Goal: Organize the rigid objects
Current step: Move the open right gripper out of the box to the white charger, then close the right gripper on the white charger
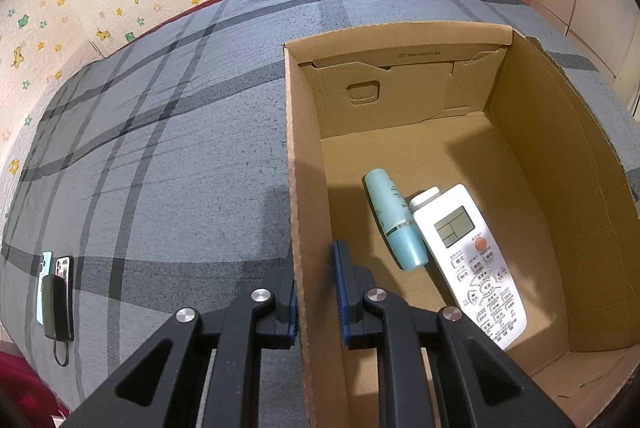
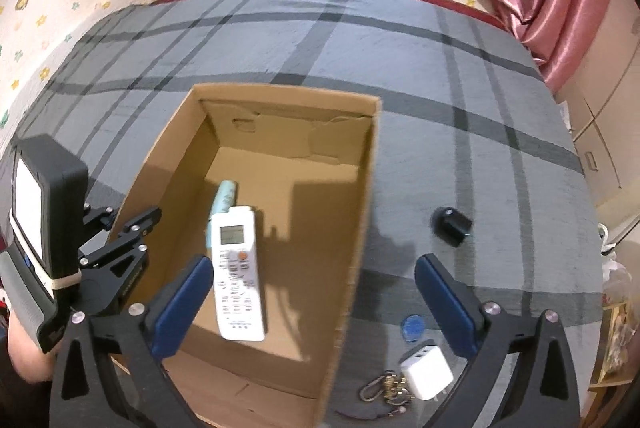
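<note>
My left tongs [image 1: 316,302] are matte black plastic linkages with triangular cut-outs, round silver screw heads at the pivots and ribbed blue pads [image 1: 340,284]. My right tongs [image 2: 314,302] have the same black arms, silver screws and smooth blue pads [image 2: 184,302]. Seen from there, the left unit carries a black-cased white screen [image 2: 30,207].

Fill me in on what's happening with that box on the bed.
A person with two handheld grippers is packing loose items into the cardboard box. The left gripper has its jaws clamped on the box's left wall, steadying it. The right gripper hangs open and empty above the box's right wall. A white remote and teal bottle already lie inside. A white charger, keys and black cap wait on the bedspread.
</note>
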Action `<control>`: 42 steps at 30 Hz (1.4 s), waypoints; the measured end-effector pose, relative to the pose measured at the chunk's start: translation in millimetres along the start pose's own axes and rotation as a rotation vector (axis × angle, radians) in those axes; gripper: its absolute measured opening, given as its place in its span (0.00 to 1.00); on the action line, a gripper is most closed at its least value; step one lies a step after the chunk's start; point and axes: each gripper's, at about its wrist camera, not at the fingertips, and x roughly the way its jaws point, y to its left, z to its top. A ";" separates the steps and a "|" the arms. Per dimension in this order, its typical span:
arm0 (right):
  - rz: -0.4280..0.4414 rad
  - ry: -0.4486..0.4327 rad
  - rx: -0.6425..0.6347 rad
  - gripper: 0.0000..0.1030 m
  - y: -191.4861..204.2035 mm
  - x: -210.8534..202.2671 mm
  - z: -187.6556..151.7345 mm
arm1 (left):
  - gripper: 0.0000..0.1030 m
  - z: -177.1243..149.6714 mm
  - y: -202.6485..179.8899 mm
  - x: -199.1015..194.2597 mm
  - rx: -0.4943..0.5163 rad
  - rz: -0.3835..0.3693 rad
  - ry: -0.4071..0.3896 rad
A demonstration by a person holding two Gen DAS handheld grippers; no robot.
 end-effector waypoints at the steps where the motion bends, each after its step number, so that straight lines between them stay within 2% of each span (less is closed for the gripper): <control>1: -0.004 -0.003 0.006 1.00 -5.0 -2.1 -0.2 | 0.15 0.0 0.0 0.0 0.001 0.000 0.000; 8: -0.037 -0.019 0.058 1.00 -43.5 -15.1 -7.0 | 0.15 0.0 1.2 -0.6 0.002 0.002 -0.001; 18: -0.078 0.007 0.111 1.00 -89.8 -14.9 -38.7 | 0.15 0.0 -0.4 0.6 0.005 0.006 0.002; 27: -0.085 0.040 0.151 1.00 -108.6 3.0 -72.8 | 0.15 -0.4 -0.8 1.2 0.007 0.009 0.001; 42: -0.061 0.109 0.206 1.00 -120.6 56.1 -122.9 | 0.16 -0.9 -0.3 0.8 0.009 0.012 0.002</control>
